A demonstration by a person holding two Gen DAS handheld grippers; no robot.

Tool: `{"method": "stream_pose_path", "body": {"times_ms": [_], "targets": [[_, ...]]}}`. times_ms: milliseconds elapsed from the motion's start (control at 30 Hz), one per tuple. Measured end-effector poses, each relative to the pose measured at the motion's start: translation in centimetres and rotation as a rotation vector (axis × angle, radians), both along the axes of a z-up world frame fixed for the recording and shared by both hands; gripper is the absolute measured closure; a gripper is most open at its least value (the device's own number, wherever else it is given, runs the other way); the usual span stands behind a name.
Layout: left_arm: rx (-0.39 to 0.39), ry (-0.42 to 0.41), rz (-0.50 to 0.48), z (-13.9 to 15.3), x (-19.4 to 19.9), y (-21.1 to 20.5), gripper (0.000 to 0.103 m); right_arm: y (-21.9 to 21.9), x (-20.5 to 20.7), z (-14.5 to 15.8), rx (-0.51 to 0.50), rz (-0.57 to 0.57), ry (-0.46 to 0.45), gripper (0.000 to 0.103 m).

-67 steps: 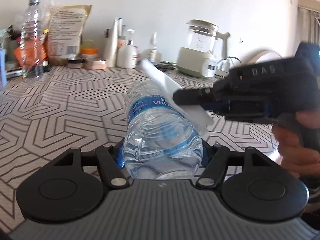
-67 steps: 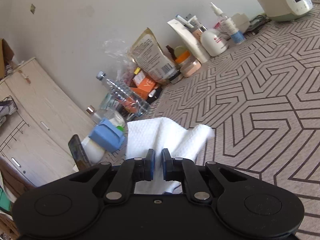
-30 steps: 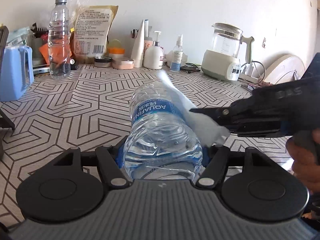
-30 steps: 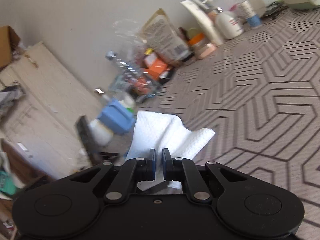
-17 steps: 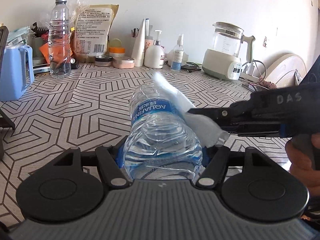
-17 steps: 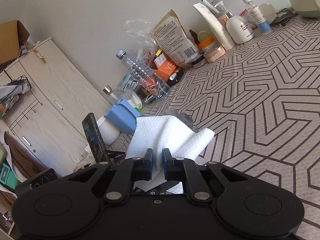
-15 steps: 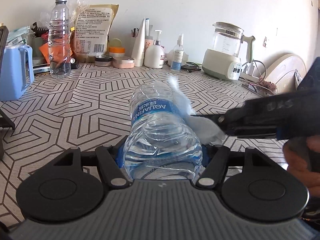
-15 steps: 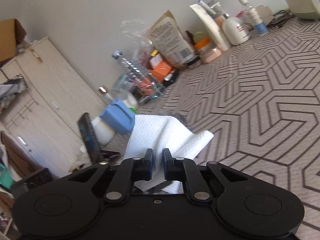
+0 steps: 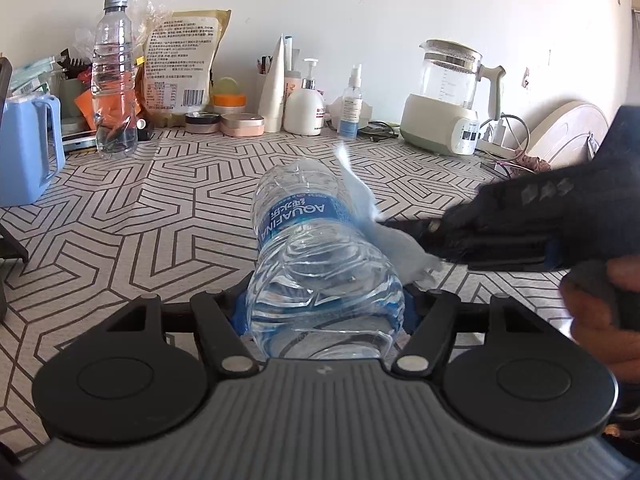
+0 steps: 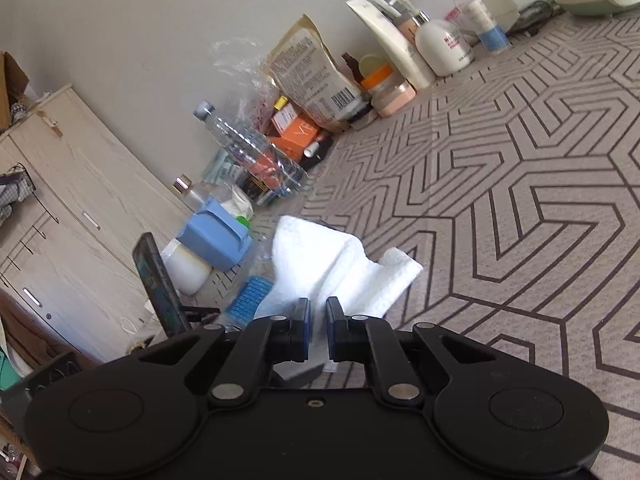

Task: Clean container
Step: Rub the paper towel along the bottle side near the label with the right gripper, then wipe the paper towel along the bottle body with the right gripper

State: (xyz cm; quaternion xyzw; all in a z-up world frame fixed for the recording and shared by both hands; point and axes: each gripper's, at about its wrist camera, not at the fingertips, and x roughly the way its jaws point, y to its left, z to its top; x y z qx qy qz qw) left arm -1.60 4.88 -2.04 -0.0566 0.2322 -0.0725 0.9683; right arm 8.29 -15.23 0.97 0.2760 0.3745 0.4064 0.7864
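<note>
So, bottle wipe could slip here

Honestly, the water bottle point(image 9: 320, 264) is clamped at its base by the left gripper point(image 9: 324, 312), held out above the middle of the desk point(image 9: 120, 220). A paper towel point(image 10: 340, 268) is pinched in the nearly closed right gripper point(image 10: 318, 320) and pressed against the bottle's right side. If too much sideways force is applied, the thin plastic could be crushed or twisted loose.

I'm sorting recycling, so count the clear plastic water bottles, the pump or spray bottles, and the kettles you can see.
Clear water bottles: 2, held bottle, standing bottle
Pump or spray bottles: 2, pump bottle, spray bottle
Kettles: 1, kettle
Total: 5
</note>
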Motion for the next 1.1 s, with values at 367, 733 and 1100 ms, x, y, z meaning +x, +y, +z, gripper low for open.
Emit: {"method": "stream_pose_path", "body": {"times_ms": [367, 733, 1100], "targets": [[0.011, -0.012, -0.009, 0.1, -0.1, -0.3, 0.036, -0.1, -0.2, 0.6, -0.018, -0.014, -0.072, 0.087], [0.046, -0.013, -0.009, 0.2, -0.2, -0.9, 0.037, 0.0, 1.0, -1.5, -0.072, -0.025, 0.004, 0.087], [0.067, -0.009, -0.007, 0.1, -0.2, -1.1, 0.036, 0.4, -1.2, 1.5, -0.005, 0.027, -0.088, 0.087]]}}
